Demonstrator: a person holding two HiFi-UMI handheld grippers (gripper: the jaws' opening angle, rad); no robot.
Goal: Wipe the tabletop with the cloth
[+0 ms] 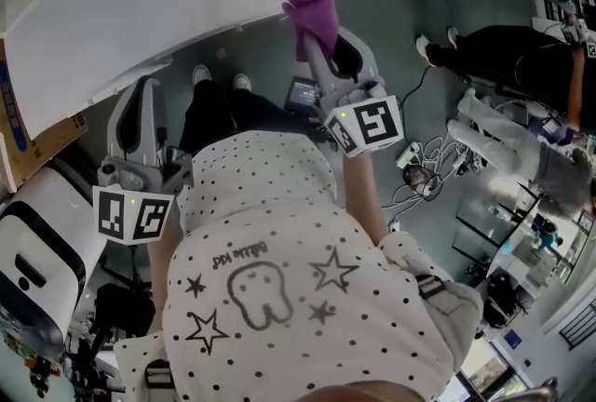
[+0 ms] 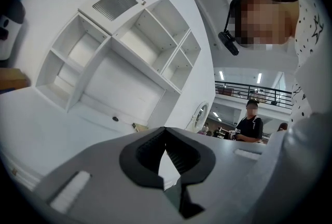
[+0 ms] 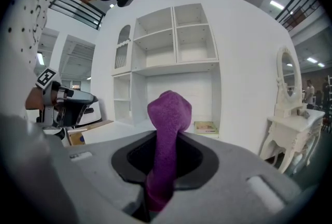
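Note:
A purple cloth (image 1: pixel 312 0) sticks up out of my right gripper (image 1: pixel 326 46), which is shut on it and held over the floor just off the white tabletop's (image 1: pixel 140 0) near edge. In the right gripper view the cloth (image 3: pixel 168 124) stands upright, pinched between the jaws of the right gripper (image 3: pixel 165 158). My left gripper (image 1: pixel 144 98) hangs lower at the left, beside the person's body, close to the table edge. In its own view the left gripper (image 2: pixel 166 137) is shut with nothing between the pads, and the tabletop (image 2: pixel 41 129) lies beyond it.
A white shelf unit (image 3: pixel 171 62) stands behind the table. A cardboard box (image 1: pixel 37 144) and a white appliance (image 1: pixel 37 251) sit at the left. A white dressing table (image 3: pixel 290 119), cables on the floor (image 1: pixel 419 167) and a seated person in black (image 1: pixel 521 65) are at the right.

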